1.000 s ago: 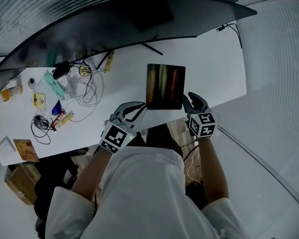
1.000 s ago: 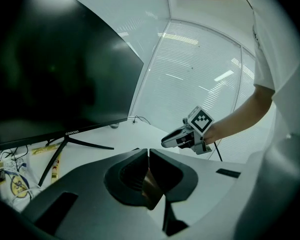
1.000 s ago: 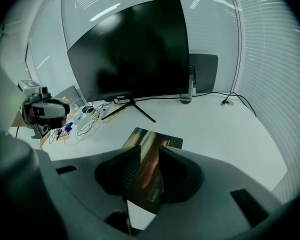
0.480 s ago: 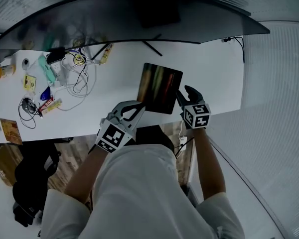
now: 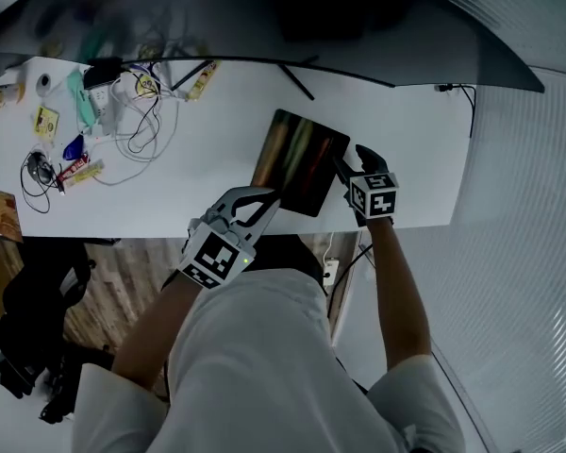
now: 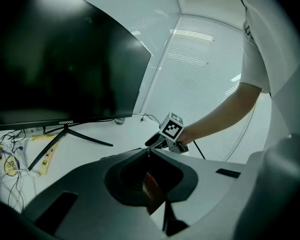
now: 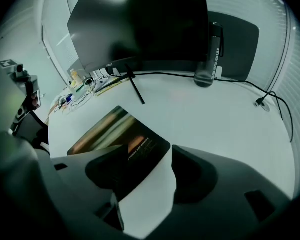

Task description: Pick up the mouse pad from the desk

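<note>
The mouse pad (image 5: 300,161), dark with coloured streaks, lies at a slant on the white desk (image 5: 406,149) near its front edge. My left gripper (image 5: 261,203) is at the pad's near left corner. In the left gripper view its jaws (image 6: 151,156) are nearly together, with a reddish sliver of the pad (image 6: 151,188) pinched between them. My right gripper (image 5: 351,170) is at the pad's right edge, and its jaws are opening. In the right gripper view they (image 7: 162,156) stand wide apart around the pad's near corner (image 7: 117,134) without pressing on it.
A wide dark monitor (image 5: 264,17) spans the back of the desk, with its stand foot (image 5: 297,78) behind the pad. Tangled cables and several small items (image 5: 123,130) lie at the left. A dark bottle (image 7: 208,59) and a cable (image 7: 262,101) sit at the right. A chair (image 5: 28,310) stands below the desk.
The right gripper's jaws have spread apart and it has sunk toward the desk. The pad now lies more slanted in the view. The left gripper stays at its corner.
</note>
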`<state>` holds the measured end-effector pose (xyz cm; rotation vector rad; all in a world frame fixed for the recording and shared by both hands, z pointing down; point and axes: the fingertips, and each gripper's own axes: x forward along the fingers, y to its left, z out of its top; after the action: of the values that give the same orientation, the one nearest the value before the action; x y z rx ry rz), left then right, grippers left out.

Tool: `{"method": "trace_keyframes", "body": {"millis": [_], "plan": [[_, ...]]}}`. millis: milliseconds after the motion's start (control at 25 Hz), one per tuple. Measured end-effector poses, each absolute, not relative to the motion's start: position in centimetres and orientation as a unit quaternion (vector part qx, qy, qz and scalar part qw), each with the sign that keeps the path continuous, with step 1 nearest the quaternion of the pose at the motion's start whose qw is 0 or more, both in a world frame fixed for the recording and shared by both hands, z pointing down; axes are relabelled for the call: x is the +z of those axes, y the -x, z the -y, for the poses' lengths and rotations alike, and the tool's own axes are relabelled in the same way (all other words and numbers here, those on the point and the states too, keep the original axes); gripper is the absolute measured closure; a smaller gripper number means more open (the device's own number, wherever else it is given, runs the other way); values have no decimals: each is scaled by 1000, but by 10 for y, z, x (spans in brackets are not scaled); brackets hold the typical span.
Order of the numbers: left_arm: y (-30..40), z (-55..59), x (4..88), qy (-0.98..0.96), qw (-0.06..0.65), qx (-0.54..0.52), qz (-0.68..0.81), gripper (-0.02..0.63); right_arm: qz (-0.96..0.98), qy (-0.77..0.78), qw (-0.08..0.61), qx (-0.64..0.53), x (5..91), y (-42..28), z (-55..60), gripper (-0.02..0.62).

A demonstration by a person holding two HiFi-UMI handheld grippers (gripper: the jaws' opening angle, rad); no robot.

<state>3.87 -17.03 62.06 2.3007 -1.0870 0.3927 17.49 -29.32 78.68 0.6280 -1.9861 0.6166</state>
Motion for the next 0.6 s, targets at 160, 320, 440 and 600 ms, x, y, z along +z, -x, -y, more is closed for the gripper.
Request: {"method": "trace_keyframes", "body": {"millis": [160,320,440,600], "plan": [[-41,167,626,-850,289,146,417,580,807,-235,485,241,802,-171,302,298],[-39,165,630,-841,297,144,429,580,800,-219,508,233,815,-165,307,293],[-36,165,631,-837,299,142,437,580,792,-218,526,220,817,-165,309,293],[-35,164,632,-830,304,137,447,581,786,-222,538,209,817,-164,305,301]]}}
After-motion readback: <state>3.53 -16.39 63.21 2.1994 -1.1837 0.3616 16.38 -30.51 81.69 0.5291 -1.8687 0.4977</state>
